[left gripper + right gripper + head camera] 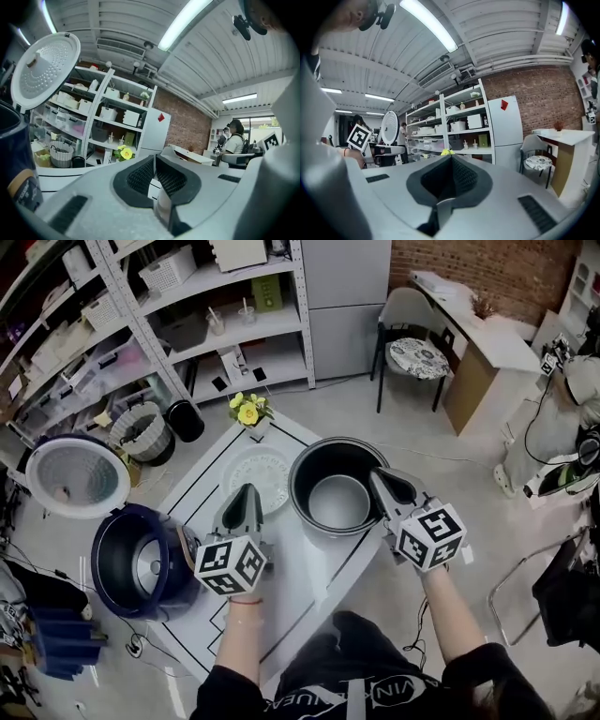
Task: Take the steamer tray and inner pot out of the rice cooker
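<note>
The left hand-held gripper (246, 493) hides the steamer tray's (272, 474) 7 o'clock rim; the picture's 9 o'clock edge cuts the rice cooker (10, 138).

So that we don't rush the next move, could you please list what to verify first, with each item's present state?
1. Steamer tray out of the rice cooker: ok, it lies on the white table.
2. Inner pot out: ok, it is upright beside the tray.
3. Cooker emptied, lid up: ok.
4. Left claw free: ok, it is shut with nothing between its jaws.
5. Right claw free: ok, it is shut and empty.
6. Pot standing fully on the table: cannot tell, as the right claw covers its right rim in the head view.
</note>
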`<state>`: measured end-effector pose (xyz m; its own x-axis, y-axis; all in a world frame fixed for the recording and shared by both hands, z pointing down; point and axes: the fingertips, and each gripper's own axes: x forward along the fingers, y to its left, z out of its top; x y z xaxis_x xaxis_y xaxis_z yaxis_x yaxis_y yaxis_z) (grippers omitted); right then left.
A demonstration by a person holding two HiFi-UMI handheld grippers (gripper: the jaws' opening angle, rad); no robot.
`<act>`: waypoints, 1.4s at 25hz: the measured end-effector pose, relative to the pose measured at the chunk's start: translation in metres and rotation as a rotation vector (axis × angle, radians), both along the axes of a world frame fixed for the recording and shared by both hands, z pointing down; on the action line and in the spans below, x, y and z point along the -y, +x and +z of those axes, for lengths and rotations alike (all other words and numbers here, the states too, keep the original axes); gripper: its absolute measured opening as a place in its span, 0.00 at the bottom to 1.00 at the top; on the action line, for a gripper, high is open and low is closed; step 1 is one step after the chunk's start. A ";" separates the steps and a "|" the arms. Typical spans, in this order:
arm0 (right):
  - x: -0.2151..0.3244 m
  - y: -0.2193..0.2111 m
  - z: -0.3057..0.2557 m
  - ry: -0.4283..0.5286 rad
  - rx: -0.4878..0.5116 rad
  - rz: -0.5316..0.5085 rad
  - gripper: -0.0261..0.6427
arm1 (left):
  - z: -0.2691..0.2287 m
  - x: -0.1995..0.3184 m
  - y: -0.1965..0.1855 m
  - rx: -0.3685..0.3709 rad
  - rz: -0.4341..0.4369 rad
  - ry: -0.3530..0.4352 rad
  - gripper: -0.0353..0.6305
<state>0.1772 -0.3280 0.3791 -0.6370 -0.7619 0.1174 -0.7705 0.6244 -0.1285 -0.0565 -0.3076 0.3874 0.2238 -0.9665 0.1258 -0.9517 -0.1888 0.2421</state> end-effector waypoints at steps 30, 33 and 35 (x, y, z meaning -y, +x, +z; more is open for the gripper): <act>-0.059 -0.046 -0.080 0.128 0.080 -0.152 0.04 | -0.098 -0.070 -0.042 -0.027 -0.035 0.145 0.07; -0.061 -0.047 -0.085 0.136 0.081 -0.161 0.04 | -0.103 -0.075 -0.041 -0.009 -0.035 0.157 0.07; -0.063 -0.048 -0.089 0.143 0.078 -0.169 0.04 | -0.107 -0.077 -0.042 -0.006 -0.041 0.161 0.07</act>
<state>0.1291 -0.2650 0.2900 -0.7596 -0.6492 -0.0390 -0.6448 0.7596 -0.0849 -0.0990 -0.2304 0.2806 0.1839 -0.9824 -0.0326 -0.9581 -0.1865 0.2175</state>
